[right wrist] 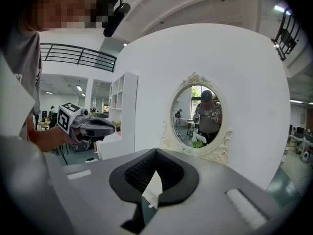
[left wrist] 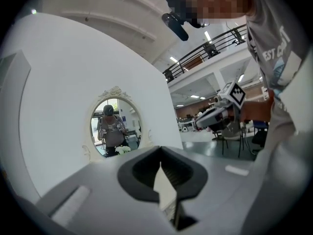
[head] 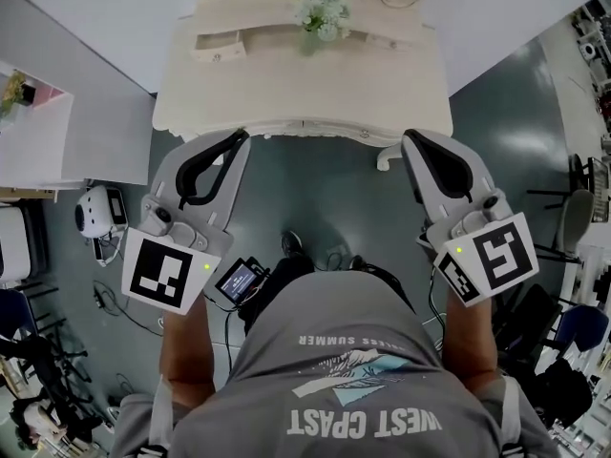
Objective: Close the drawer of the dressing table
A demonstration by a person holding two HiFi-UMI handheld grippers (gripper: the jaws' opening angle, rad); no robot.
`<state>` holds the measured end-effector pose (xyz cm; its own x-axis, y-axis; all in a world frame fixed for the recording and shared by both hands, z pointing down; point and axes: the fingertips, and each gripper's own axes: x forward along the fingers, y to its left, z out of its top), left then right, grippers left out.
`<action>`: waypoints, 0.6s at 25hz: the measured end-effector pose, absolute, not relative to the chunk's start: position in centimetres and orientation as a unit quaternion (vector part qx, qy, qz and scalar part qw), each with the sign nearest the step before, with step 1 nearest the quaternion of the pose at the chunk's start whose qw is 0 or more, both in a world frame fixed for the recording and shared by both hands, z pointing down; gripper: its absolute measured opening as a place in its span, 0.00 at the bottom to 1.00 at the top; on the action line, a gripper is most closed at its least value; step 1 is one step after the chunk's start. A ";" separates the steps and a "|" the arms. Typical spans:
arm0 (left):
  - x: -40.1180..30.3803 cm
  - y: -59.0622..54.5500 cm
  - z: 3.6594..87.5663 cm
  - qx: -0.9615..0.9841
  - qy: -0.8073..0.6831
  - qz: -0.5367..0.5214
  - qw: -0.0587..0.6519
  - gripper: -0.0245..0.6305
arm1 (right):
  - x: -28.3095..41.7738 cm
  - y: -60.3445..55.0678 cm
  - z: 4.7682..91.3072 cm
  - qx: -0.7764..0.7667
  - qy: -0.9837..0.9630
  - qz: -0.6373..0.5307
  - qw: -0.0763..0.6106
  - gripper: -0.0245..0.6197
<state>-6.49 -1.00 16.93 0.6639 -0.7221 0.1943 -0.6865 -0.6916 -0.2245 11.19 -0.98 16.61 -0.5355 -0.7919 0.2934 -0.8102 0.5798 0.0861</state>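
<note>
The drawer (head: 218, 46) juts open at the back left of the dressing table's surface (head: 286, 98). The left tongs (head: 239, 139) and right tongs (head: 411, 141) hover closed and empty near its front edge.

White flowers (head: 322, 12) stand apart from a cabinet (head: 38, 141).

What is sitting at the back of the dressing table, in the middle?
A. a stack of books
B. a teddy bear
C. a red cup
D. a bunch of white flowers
D: the head view shows a bunch of white flowers standing at the back edge of the cream dressing table, with no bear, cup or books on it.
</note>
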 end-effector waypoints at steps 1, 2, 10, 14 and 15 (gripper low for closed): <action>-7.1 -1.3 17.0 -0.911 0.385 -0.132 0.066 0.04 | 10.7 -1.2 16.6 0.461 -0.874 0.029 0.153 0.04; -7.7 -1.6 17.0 -0.912 0.383 -0.129 0.065 0.04 | 10.2 -1.5 16.5 0.464 -0.871 0.027 0.155 0.04; -12.3 -4.4 16.9 -0.916 0.380 -0.110 0.068 0.04 | 5.7 -4.0 16.1 0.473 -0.865 0.014 0.170 0.04; -14.5 -5.7 16.8 -0.910 0.396 -0.107 0.063 0.04 | 3.8 -5.6 16.2 0.460 -0.871 0.013 0.175 0.04; -15.0 -6.1 16.8 -0.907 0.402 -0.108 0.062 0.04 | 3.3 -6.3 16.3 0.455 -0.873 0.013 0.175 0.04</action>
